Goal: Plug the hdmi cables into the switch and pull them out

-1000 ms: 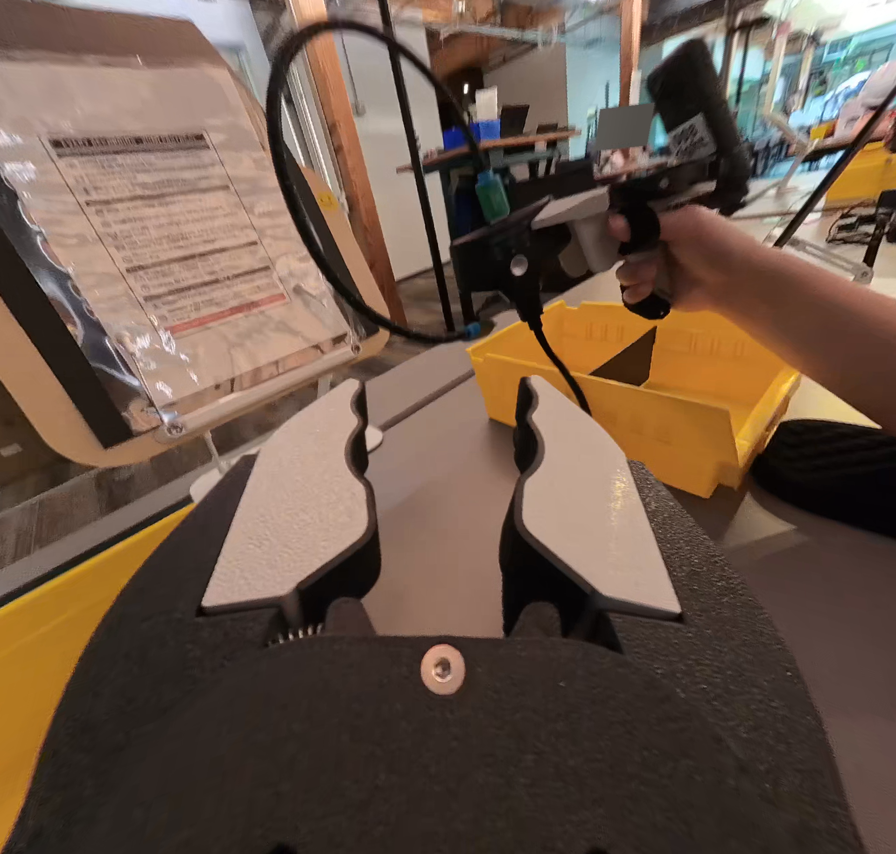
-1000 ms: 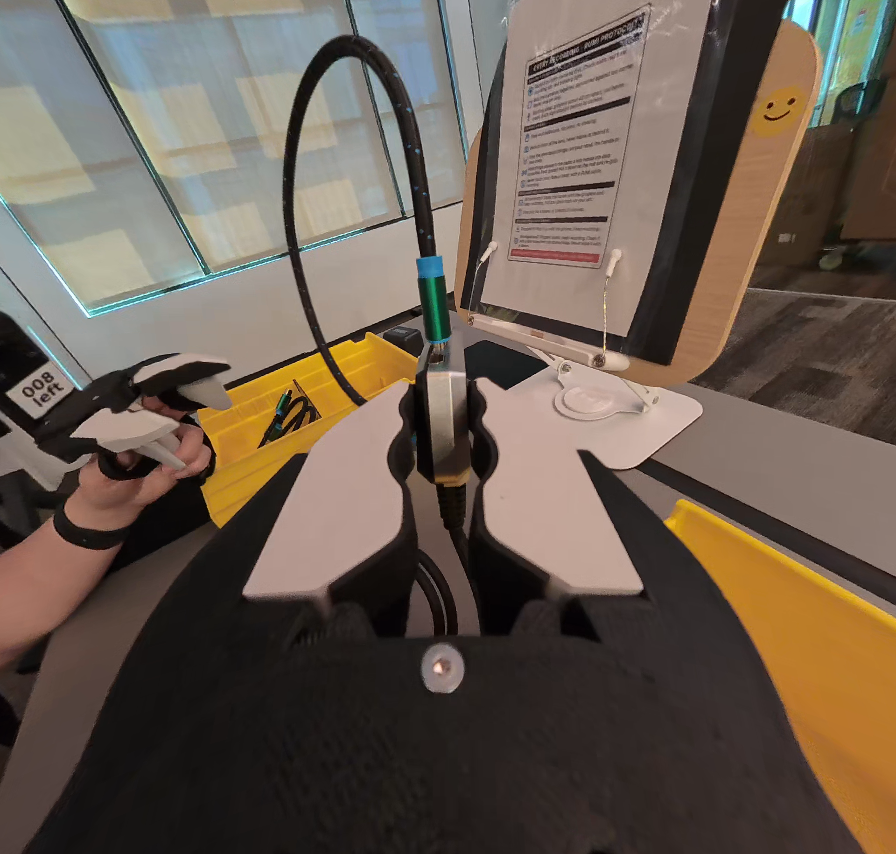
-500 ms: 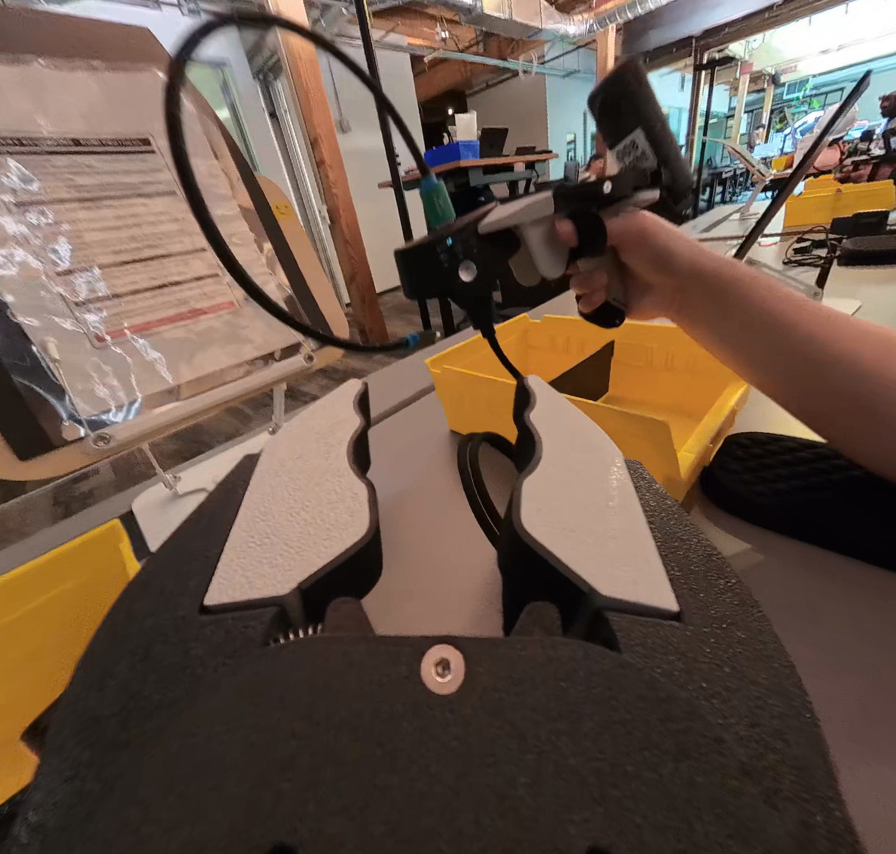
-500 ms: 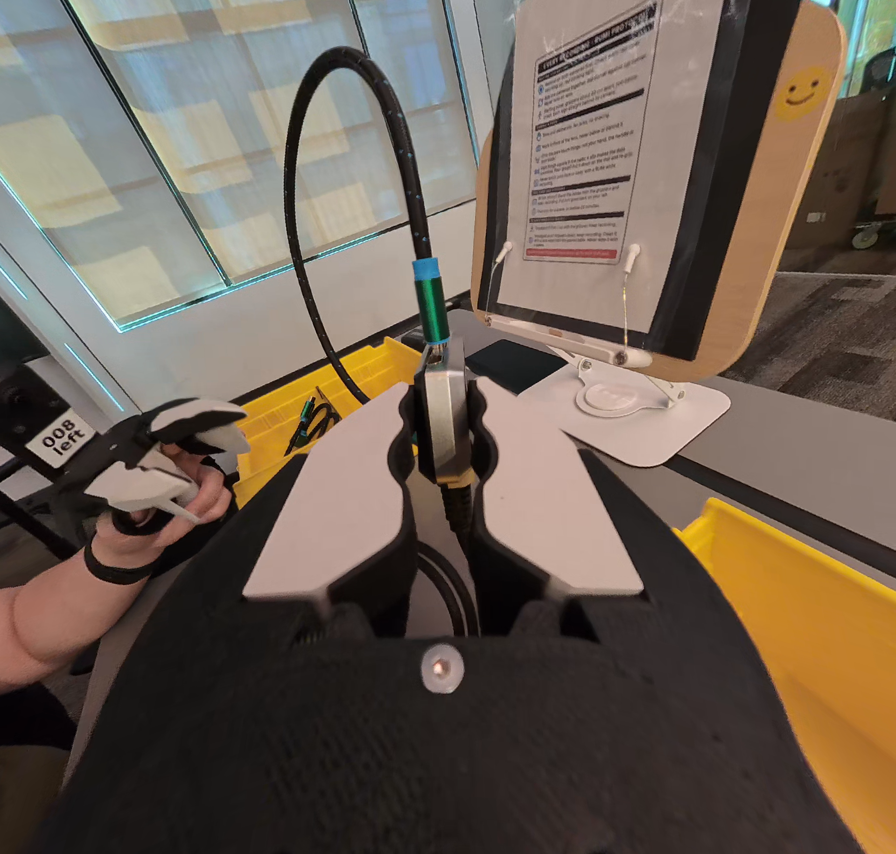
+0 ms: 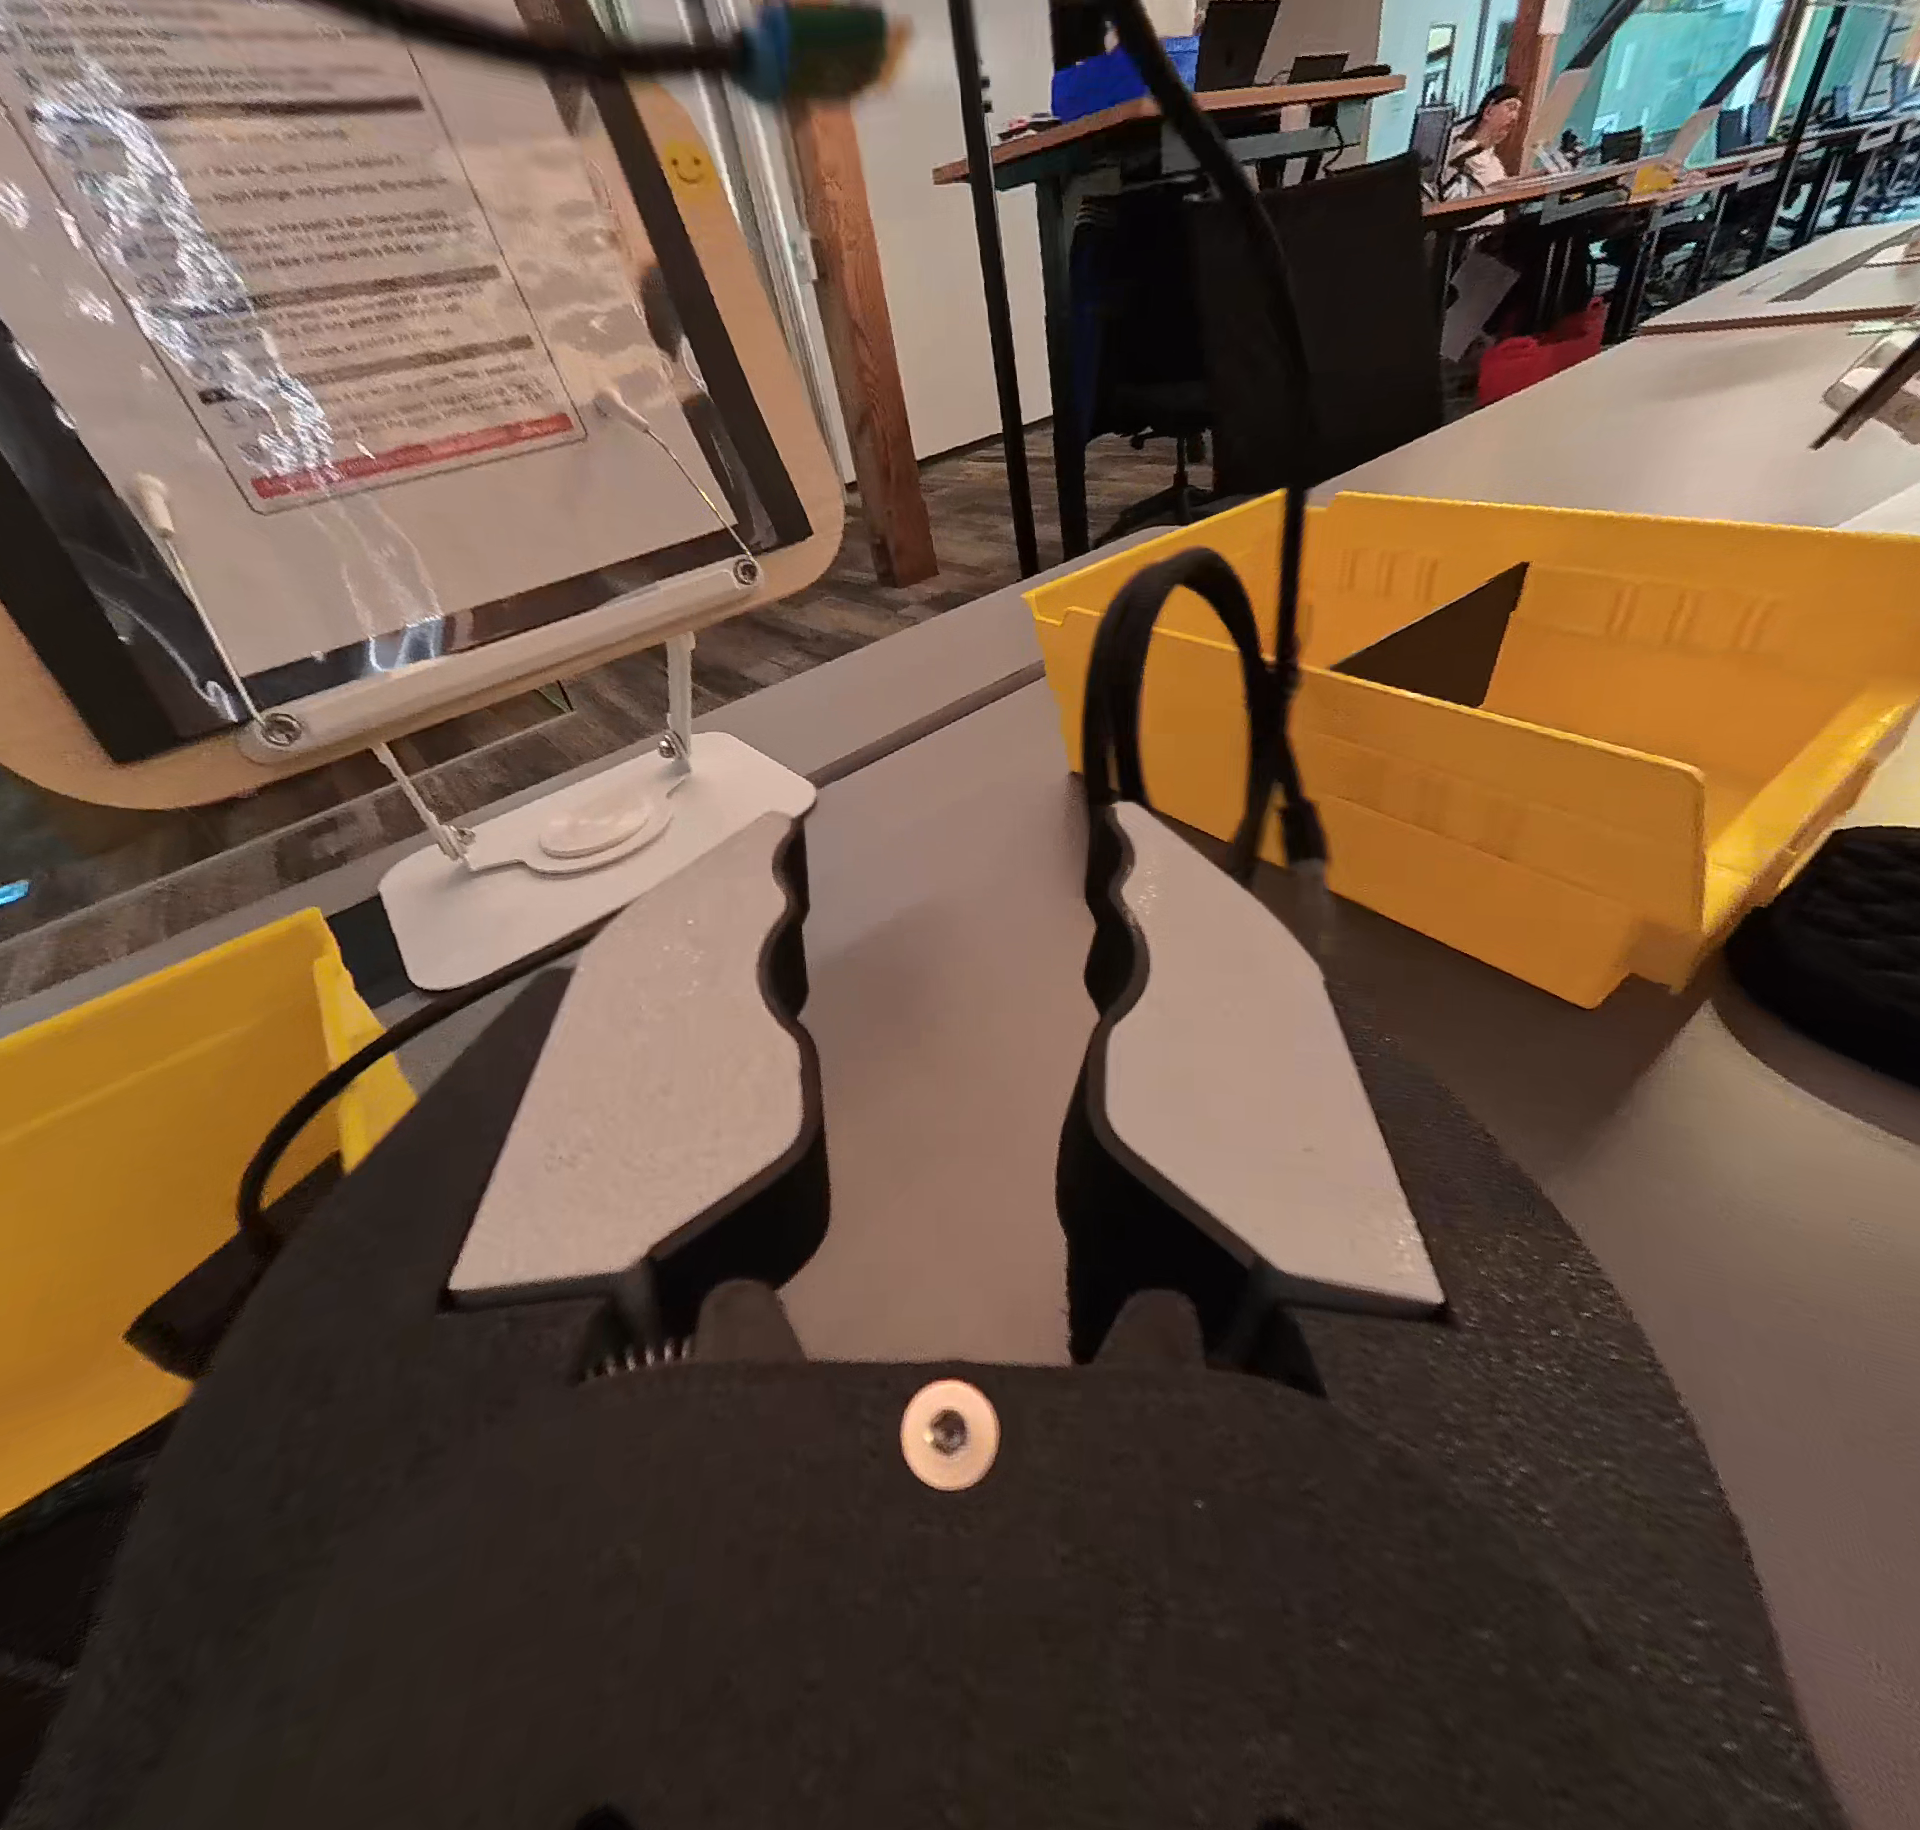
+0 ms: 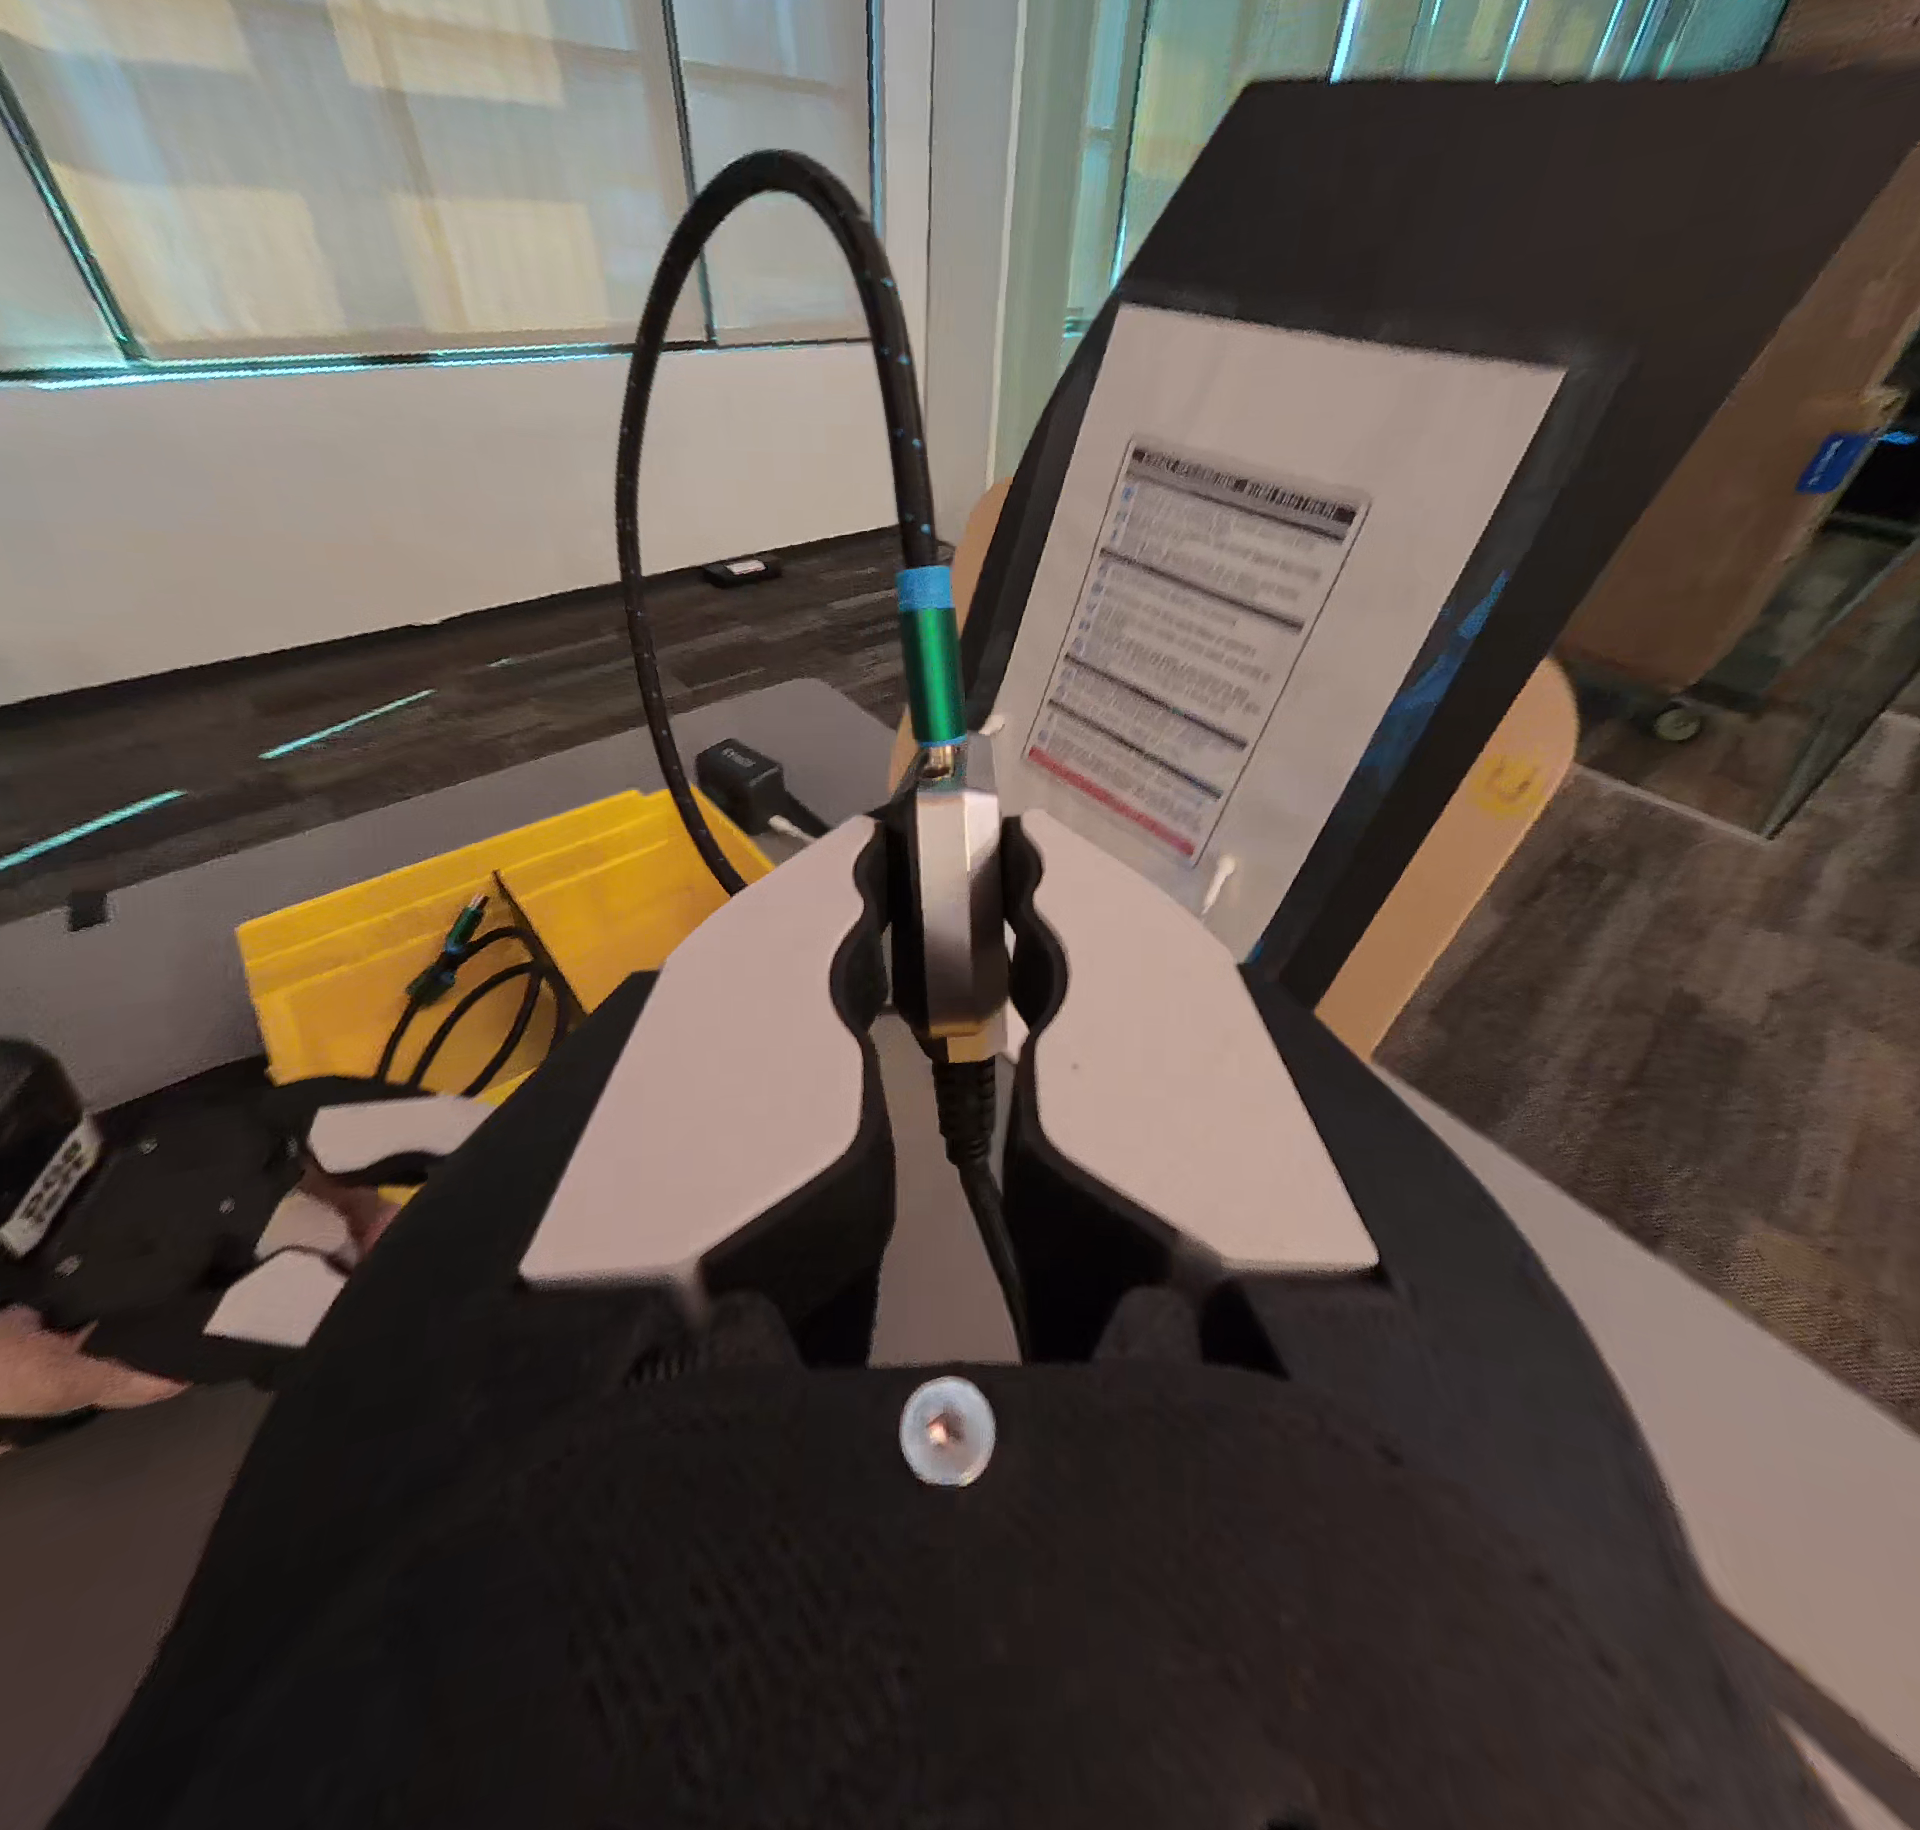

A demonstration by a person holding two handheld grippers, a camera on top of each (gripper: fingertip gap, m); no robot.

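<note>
My right gripper (image 6: 951,835) is shut on a slim silver switch (image 6: 961,933), held upright in the air. A green HDMI plug (image 6: 930,668) sits in the switch's top end, and its black braided cable (image 6: 665,409) loops up and round to the left. A thinner black lead (image 6: 971,1146) leaves the switch's lower end between the fingers. In the left wrist view this lead (image 5: 1273,409) hangs down into a loop (image 5: 1164,637) above the table. A blurred green plug (image 5: 826,35) shows at the top. My left gripper (image 5: 945,845) is open and empty, low over the table.
A yellow bin (image 5: 1507,804) stands right of the left gripper, and another yellow bin (image 5: 145,1157) at its left. In the right wrist view a yellow bin (image 6: 343,949) holds more green-plugged cables (image 6: 468,991). A document stand (image 5: 343,326) stands behind, with a small black adapter (image 6: 743,767) nearby. My hands' fingertips stand some 25 centimeters from each other.
The right gripper with the switch has risen up out of the left wrist view; only the hanging cables remain there. The left gripper has sunk lower and nearer in the right wrist view.
</note>
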